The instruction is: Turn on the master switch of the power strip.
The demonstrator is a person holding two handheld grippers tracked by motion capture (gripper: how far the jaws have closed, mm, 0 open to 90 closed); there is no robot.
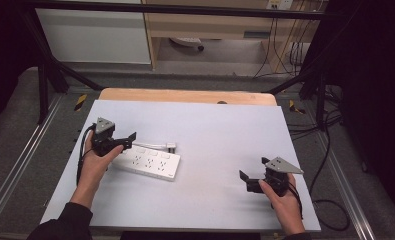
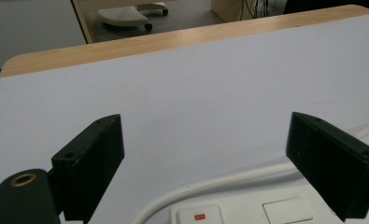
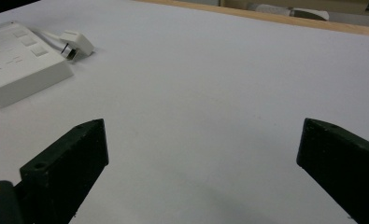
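**Left hand-held gripper hovering over the power strip**

The left hand-held gripper [image 1: 127,139] is hanging with jaws spread wide at the near-left end of the white rectangular plastic power strip [image 1: 151,162], which is lying left of centre on the pale grey surface [image 1: 220,140], its white cord and plug [image 1: 169,146] lying just behind it. The right hand-held gripper [image 1: 248,180] is sitting well apart, wide open and holding nothing.

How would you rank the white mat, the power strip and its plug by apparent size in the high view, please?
1. White mat, by far the largest.
2. Power strip.
3. Plug, the smallest.
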